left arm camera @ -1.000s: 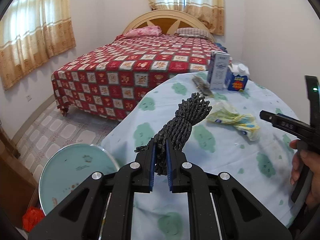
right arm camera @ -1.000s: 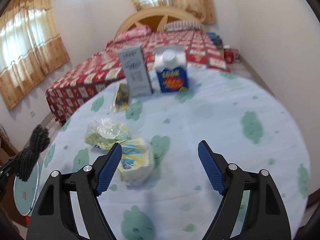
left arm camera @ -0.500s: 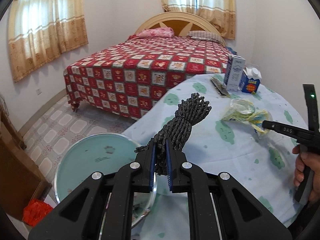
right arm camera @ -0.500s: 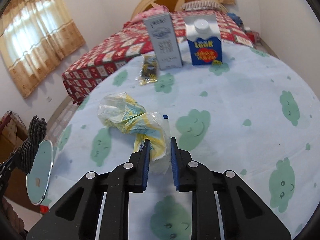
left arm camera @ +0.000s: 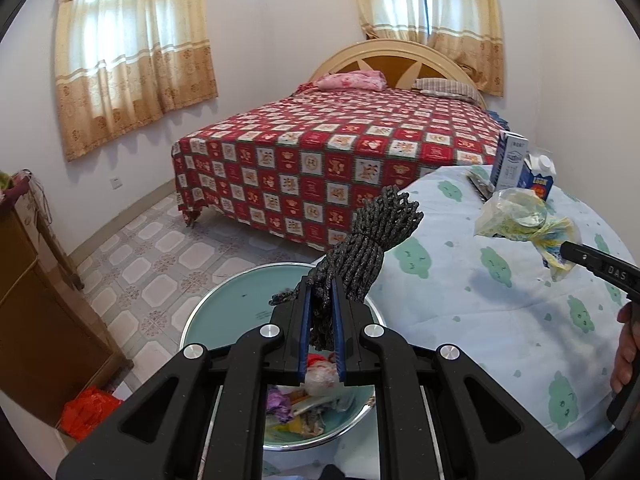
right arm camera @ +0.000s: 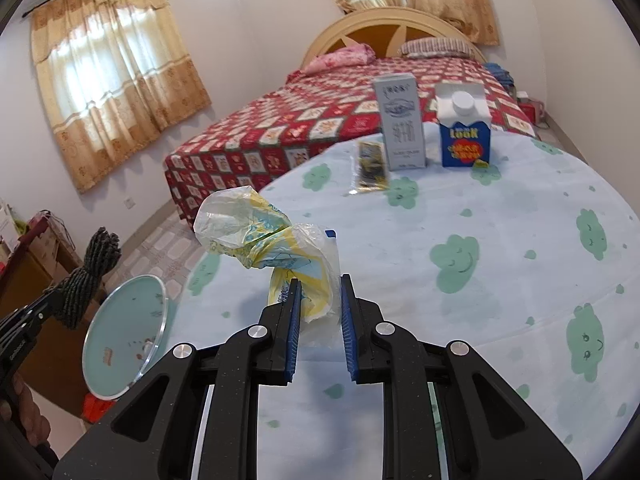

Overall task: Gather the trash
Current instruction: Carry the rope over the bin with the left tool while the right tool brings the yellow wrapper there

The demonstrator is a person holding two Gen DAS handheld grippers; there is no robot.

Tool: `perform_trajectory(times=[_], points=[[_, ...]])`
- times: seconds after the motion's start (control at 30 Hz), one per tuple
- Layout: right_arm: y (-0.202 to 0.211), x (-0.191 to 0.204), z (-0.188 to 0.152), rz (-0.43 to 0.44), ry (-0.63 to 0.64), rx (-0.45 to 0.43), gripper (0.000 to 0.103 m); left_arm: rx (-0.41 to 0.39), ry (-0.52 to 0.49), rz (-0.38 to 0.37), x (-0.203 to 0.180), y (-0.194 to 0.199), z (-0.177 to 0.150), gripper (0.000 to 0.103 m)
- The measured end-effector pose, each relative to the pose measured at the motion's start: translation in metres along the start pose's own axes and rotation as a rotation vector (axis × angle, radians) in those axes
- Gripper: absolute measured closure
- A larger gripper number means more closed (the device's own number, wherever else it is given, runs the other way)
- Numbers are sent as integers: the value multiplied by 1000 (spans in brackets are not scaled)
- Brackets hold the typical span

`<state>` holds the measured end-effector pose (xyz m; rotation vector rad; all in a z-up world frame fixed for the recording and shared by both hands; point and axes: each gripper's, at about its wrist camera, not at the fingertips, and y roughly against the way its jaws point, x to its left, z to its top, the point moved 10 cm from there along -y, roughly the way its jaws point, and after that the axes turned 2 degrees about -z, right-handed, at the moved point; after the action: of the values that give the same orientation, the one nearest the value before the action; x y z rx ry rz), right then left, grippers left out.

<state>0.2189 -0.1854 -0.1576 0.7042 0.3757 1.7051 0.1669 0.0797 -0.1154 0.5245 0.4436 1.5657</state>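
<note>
Looking along the left hand-held gripper (left arm camera: 321, 322), a round counter (left arm camera: 480, 300) in a pale blue cloth with green clouds fills the right side, a bed (left arm camera: 340, 148) with a red checked cover stands behind it, and tiled floor (left arm camera: 160, 248) runs to curtained windows. A bin (left arm camera: 224, 312) with rubbish in it sits just below the jaws, which are clamped narrow on a bundle of dark rope (left arm camera: 372, 244) standing up from them. At the right edge a hand (left arm camera: 626, 352) grips the other tool.

From the right hand-held gripper (right arm camera: 318, 320), the counter (right arm camera: 500, 280) carries a grey carton (right arm camera: 402, 120), a blue carton (right arm camera: 464, 132) and a flat wrapper (right arm camera: 370, 162) at its far side. The jaws have just been closing and now pinch a crumpled plastic bag (right arm camera: 272, 240), lifted clear of the cloth. The rope (right arm camera: 90, 276) shows at left.
</note>
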Motion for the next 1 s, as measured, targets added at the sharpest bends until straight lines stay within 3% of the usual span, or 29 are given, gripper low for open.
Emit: perform_trajectory(times=[0.5, 1.0], points=[[8, 81, 2, 49, 146, -80, 84, -77, 14, 95, 44, 25, 0, 93], [12, 122, 6, 77, 239, -133, 84, -93, 49, 128, 73, 31, -2, 93]])
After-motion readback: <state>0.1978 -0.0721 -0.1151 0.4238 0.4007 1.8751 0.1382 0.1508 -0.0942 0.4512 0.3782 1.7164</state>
